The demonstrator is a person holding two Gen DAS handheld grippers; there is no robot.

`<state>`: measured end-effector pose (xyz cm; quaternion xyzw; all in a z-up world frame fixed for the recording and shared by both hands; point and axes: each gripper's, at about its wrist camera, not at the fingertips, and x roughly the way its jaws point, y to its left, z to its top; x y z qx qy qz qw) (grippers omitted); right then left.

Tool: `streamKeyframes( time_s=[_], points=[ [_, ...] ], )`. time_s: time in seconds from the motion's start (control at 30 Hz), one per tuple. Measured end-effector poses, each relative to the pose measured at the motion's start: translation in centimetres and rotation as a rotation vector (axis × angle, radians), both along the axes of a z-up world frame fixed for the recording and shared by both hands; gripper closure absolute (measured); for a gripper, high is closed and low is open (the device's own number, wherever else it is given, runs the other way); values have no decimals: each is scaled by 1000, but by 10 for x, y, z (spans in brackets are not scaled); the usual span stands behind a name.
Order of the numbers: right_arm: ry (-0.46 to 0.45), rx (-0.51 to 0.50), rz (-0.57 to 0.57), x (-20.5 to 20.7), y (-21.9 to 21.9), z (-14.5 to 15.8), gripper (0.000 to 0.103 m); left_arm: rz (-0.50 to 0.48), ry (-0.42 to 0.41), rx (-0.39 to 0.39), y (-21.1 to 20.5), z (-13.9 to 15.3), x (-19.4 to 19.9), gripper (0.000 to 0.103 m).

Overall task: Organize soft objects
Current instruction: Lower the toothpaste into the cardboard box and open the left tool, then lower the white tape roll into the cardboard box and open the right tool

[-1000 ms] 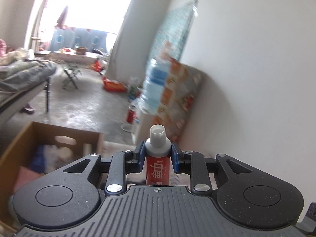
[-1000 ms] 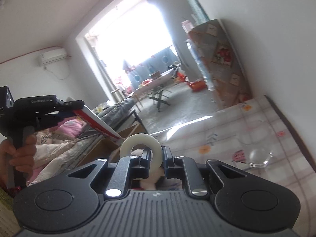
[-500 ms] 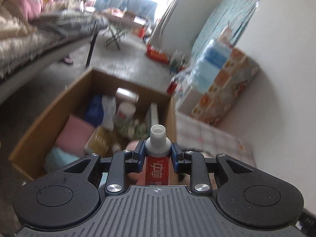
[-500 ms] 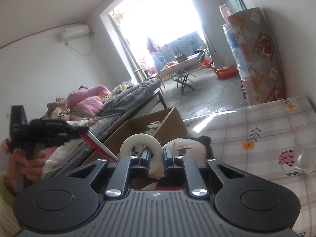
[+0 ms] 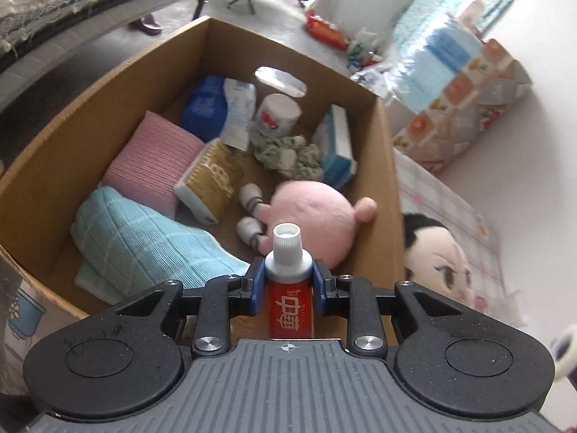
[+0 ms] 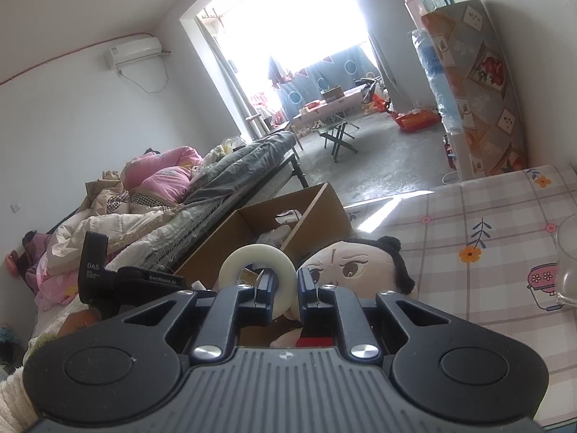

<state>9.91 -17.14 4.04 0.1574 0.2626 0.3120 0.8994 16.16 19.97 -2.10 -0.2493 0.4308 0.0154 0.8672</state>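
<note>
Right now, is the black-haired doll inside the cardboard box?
No, the black-haired doll lies outside the cardboard box, on the checked cloth beside its wall.

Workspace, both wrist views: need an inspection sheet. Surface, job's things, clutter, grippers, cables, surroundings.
Surface: table under a checked floral cloth; a cardboard box at its edge.
Job's things: toothpaste tube and white ring in the grippers; pink plush, blue towel and pink towel in the box; black-haired doll on the cloth beside the box.
Clutter: tissue packs, a roll and a scrunchie also in the box; clear glass on the cloth.
Grippers: left gripper shut on the tube; right gripper shut on the ring.
Cables: nothing seen.
Surroundings: bed piled with bedding, bright doorway.
</note>
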Motion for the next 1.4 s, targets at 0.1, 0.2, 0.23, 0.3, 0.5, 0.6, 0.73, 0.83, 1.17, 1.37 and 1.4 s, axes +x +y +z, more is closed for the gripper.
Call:
streamKeyframes(
  time_s=[0.1, 0.2, 0.23, 0.3, 0.5, 0.6, 0.73, 0.83, 1.17, 1.37, 1.4],
  points=[
    [6, -3, 0, 4, 1, -1, 89, 30, 21, -7, 5, -3, 4, 75],
    [12, -7, -2, 7, 4, -1, 89, 18, 22, -63, 12, -4, 7, 59],
    [13, -10, -1, 8, 5, 0, 89, 14, 10, -82, 14, -3, 5, 55],
    [13, -22, 4, 8, 9, 1, 89, 22, -19, -86, 17, 1, 1, 49],
    [1, -61, 49, 12, 30, 10, 89, 53, -101, -91, 27, 15, -20, 47],
    [-6, -77, 105, 19, 49, 21, 89, 74, -174, -58, 30, 25, -37, 39],
    [-11, -125, 214, 40, 91, 38, 89, 137, -296, 7, 34, 40, -63, 25],
    [2, -191, 288, 65, 133, 44, 89, 177, -386, 50, 38, 49, -81, 9],
    [267, -454, 396, 185, 282, -5, 89, 282, -469, 153, 63, 55, -96, 1],
    [343, -596, 334, 230, 328, -46, 89, 339, -432, 145, 85, 41, -97, 1],
    [355, -611, 329, 237, 333, -51, 89, 344, -425, 147, 87, 39, -97, 1]
  ],
)
